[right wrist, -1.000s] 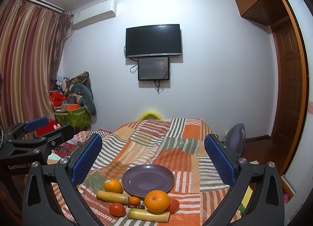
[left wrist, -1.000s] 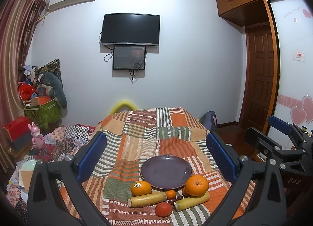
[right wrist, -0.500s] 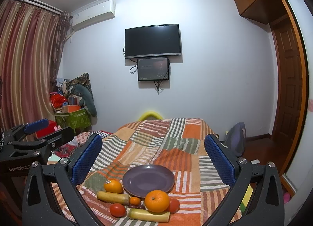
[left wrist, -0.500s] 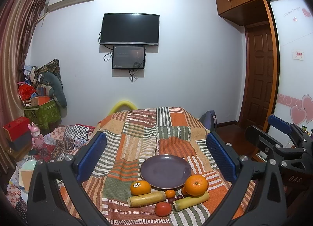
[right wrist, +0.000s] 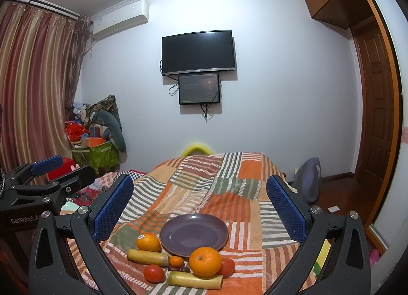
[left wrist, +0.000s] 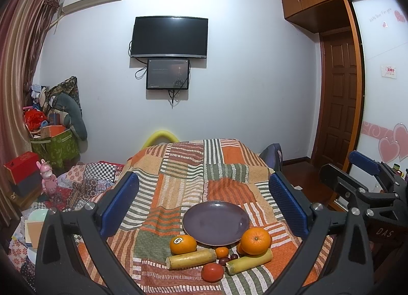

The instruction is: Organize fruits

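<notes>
The purple plate [left wrist: 215, 222] lies bare on the patchwork cloth [left wrist: 183, 182]; fruit crowds its rim from 6 to 8 o'clock: 2 oranges [left wrist: 255, 240], 2 yellow sticks [left wrist: 191, 258], a tomato [left wrist: 212, 272]. Left gripper [left wrist: 204, 205] and right gripper [right wrist: 199, 208] hang above, jaws spread wide, grasping nothing

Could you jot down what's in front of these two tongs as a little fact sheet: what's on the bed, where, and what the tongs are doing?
Surface: striped patchwork blanket
Dish: round purple plate, nothing on it
Large fruit: orange with a sticker left of the plate; bigger orange at its right front rim
Long pieces: two yellow stalk sections
Small items: red tomato, tiny orange, dark grapes
Left tongs: open, holding nothing
Right tongs: open, holding nothing
</notes>
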The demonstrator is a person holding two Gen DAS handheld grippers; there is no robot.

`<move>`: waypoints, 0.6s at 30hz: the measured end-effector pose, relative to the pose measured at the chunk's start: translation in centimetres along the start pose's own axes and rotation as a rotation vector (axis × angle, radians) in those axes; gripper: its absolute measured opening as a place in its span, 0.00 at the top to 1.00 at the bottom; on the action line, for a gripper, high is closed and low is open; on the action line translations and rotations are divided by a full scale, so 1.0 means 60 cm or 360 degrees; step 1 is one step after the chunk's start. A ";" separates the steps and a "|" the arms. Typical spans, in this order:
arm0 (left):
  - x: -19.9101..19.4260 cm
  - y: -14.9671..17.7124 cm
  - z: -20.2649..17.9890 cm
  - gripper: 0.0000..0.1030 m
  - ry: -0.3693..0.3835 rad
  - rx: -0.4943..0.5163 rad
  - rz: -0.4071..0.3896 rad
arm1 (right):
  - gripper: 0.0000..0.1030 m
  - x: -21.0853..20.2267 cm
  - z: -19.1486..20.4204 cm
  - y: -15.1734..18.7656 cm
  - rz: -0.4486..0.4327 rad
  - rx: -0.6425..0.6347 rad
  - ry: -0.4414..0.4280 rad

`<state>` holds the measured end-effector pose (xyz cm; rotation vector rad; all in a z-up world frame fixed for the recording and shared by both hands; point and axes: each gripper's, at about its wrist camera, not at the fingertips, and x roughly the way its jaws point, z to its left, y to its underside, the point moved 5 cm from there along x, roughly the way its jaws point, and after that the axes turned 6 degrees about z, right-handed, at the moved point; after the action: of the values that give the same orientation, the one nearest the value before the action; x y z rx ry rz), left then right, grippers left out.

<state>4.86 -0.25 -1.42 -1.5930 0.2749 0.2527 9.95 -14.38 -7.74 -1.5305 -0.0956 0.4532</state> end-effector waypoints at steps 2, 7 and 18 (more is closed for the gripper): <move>0.000 0.000 0.000 0.00 -0.0001 0.0002 0.0000 | 0.00 0.001 0.000 0.000 0.0001 0.0001 0.0000; 0.002 0.000 0.000 0.00 0.0001 0.0002 0.0005 | 0.00 0.001 -0.004 0.003 0.0002 0.0010 0.0001; 0.015 0.005 -0.002 0.00 0.0023 0.0001 0.0057 | 0.00 0.014 -0.007 0.008 0.0034 -0.0016 0.0037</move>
<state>5.59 -0.42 -2.01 -1.5907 0.3150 0.2686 10.74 -14.49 -8.43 -1.5475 -0.0636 0.4522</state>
